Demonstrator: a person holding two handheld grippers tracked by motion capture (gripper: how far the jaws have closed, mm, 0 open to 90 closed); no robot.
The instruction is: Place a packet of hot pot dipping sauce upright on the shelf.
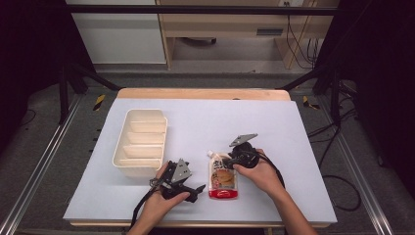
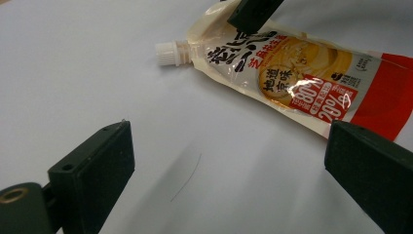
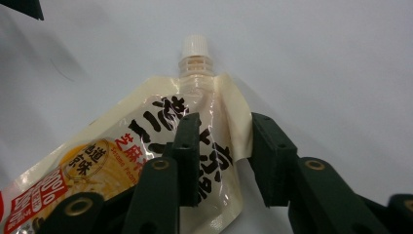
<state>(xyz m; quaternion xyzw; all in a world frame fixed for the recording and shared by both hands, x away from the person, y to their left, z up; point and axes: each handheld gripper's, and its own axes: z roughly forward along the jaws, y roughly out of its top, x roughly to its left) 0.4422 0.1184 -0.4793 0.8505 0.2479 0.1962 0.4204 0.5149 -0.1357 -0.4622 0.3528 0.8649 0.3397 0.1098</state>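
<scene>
Black jaws of the right hand-held gripper (image 3: 226,161) are seen set around the upper corner of a sauce pouch (image 3: 146,156), just below its white spout cap (image 3: 195,45). One jaw lies on the printed face, the other at the folded edge beside it. The film between them is puckered, yet whether the pads truly press cannot be told; the jaws are part-closed, with a gap left between them. No earlier picture is given for comparison.

In the high view the pouch (image 1: 223,176) is laid flat on the white bench (image 1: 274,127), near its front edge. Its long axis runs away from the person, the cap at the far end and the red base nearest. The right hand-held gripper (image 1: 234,157) is placed at the pouch's far right corner and is clearly the nearer of the two.

The left hand-held gripper (image 1: 193,188) is held just left of the pouch, jaws spread wide and empty, pointed toward it (image 2: 292,73). A cream divided tray (image 1: 141,139) is stood further left, well apart from the pouch.
</scene>
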